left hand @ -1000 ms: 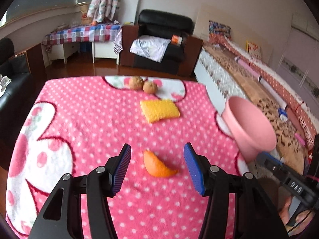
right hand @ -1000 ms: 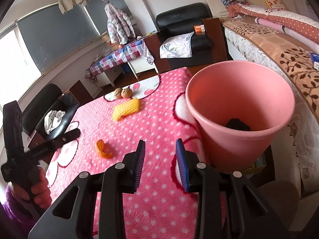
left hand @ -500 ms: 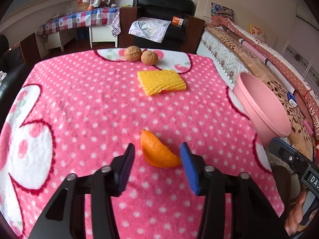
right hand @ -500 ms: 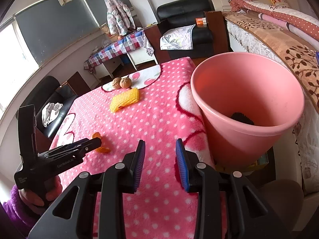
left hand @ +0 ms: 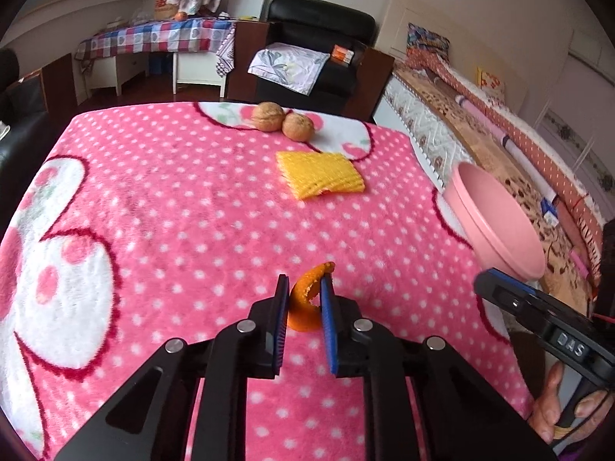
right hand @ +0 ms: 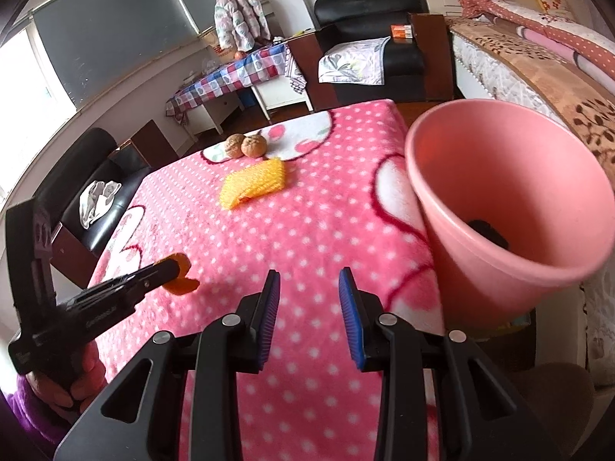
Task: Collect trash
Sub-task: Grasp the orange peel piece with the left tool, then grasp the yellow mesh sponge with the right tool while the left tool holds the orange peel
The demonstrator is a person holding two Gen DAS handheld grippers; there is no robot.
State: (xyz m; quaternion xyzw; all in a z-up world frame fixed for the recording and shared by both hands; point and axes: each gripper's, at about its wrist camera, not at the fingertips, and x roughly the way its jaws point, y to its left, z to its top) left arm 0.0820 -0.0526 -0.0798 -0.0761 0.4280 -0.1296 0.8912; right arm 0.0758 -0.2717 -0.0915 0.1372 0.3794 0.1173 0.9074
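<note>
My left gripper (left hand: 304, 288) is shut on an orange peel (left hand: 305, 296) just above the pink dotted blanket (left hand: 192, 211); it also shows in the right wrist view (right hand: 175, 269) with the peel (right hand: 182, 284). My right gripper (right hand: 309, 288) is open and empty, over the blanket beside the pink bin (right hand: 511, 207). The bin (left hand: 499, 223) stands at the table's right edge with a dark item (right hand: 488, 232) inside. A yellow foam net (left hand: 321, 174) and two walnuts (left hand: 282, 119) lie farther back.
A bed (left hand: 519, 146) runs along the right. A black armchair (left hand: 307, 61) and a checked-cloth table (left hand: 153, 38) stand beyond the far edge. A black sofa with a white cloth (right hand: 96, 199) is at the left.
My left gripper has moved down onto the orange peel and shut on it, tipping it upright. The right gripper stays open and has shifted little.
</note>
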